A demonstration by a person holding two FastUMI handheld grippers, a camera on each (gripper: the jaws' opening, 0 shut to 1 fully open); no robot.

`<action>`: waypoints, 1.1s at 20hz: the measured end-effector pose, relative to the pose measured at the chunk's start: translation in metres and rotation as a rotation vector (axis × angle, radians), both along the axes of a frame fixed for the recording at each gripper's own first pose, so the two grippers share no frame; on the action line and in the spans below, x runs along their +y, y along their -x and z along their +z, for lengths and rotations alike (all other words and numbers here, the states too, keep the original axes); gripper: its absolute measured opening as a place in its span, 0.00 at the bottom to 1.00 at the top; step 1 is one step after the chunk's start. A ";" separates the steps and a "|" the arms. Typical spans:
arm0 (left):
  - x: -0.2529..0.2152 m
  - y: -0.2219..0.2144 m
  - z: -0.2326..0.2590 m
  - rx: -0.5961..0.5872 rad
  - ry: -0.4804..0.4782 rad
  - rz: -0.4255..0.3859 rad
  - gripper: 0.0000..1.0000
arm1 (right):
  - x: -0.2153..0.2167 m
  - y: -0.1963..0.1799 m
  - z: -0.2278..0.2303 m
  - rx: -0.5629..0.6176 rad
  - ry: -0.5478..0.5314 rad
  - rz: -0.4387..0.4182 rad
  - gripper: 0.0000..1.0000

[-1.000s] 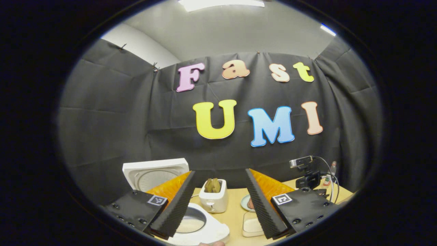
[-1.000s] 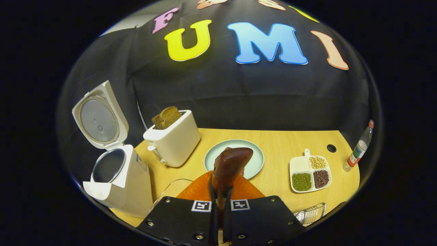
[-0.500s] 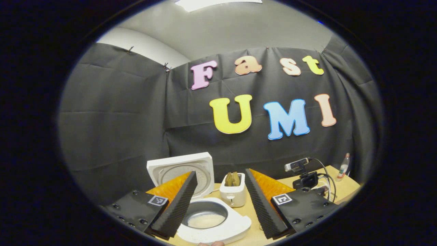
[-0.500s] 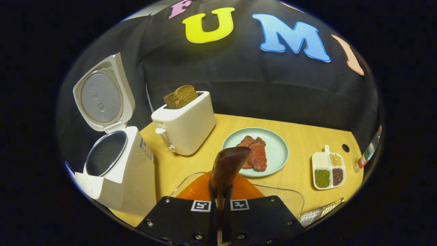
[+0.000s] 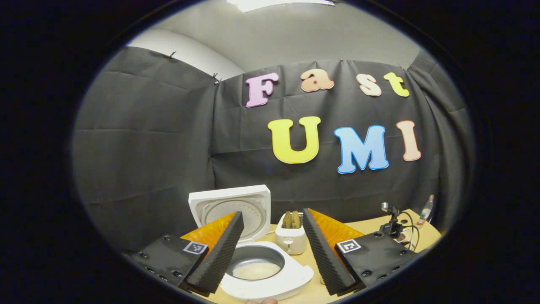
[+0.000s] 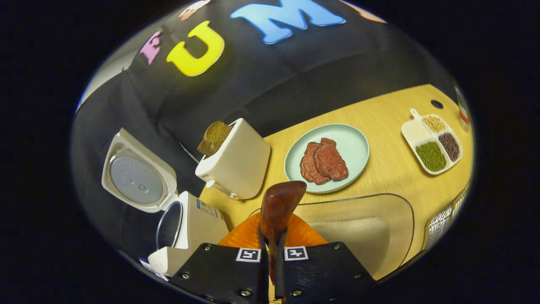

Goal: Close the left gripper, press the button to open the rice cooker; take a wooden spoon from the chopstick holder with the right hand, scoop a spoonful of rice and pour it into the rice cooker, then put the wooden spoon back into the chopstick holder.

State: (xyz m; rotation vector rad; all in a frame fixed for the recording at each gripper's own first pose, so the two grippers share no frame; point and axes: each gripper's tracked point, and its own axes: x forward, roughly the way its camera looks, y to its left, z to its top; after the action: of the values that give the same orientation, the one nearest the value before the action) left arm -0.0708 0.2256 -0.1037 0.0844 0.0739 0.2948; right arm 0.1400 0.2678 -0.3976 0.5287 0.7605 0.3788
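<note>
In the right gripper view: right claw (image 6: 272,257) at bottom centre, clamped on the wooden spoon (image 6: 279,207), bowl end rising up the middle of the frame over the near rim of a clear container of rice (image 6: 358,232) at lower right. Rice cooker (image 6: 185,228) at lower left, lid (image 6: 137,177) swung up and open. Toaster (image 6: 236,166) with bread just right of the cooker, green plate (image 6: 350,141) with meat at centre right, divided dish of beans (image 6: 432,139) at upper right, all on the table (image 6: 392,177). In the left gripper view: left claw (image 5: 270,253) at bottom centre, spread wide and holding nothing, rice cooker (image 5: 270,278) directly beyond it, white rice in its pot, toaster (image 5: 291,238) just behind.
</note>
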 end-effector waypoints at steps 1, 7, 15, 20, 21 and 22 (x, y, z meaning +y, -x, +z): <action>-0.002 0.000 0.000 0.004 -0.002 -0.001 0.99 | -0.004 -0.002 -0.002 0.029 -0.048 -0.033 0.06; -0.018 -0.002 0.006 -0.001 -0.025 -0.027 0.97 | -0.046 -0.014 0.026 0.067 -0.350 -0.202 0.06; -0.052 -0.015 0.020 -0.042 -0.011 -0.102 0.95 | -0.056 -0.014 0.133 -0.023 -0.634 -0.195 0.06; -0.057 -0.014 0.025 -0.065 -0.005 -0.113 0.94 | -0.048 -0.014 0.170 -0.051 -0.711 -0.167 0.06; -0.056 -0.013 0.025 -0.063 -0.004 -0.109 0.94 | -0.042 -0.016 0.175 -0.060 -0.705 -0.155 0.06; -0.053 -0.011 0.025 -0.063 -0.001 -0.104 0.93 | -0.038 -0.015 0.182 -0.070 -0.698 -0.141 0.06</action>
State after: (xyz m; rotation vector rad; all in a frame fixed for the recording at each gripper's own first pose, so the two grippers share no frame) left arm -0.0594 0.1728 -0.0791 0.0799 0.0067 0.1937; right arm 0.1554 0.2301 -0.2159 1.2107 0.5045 0.5285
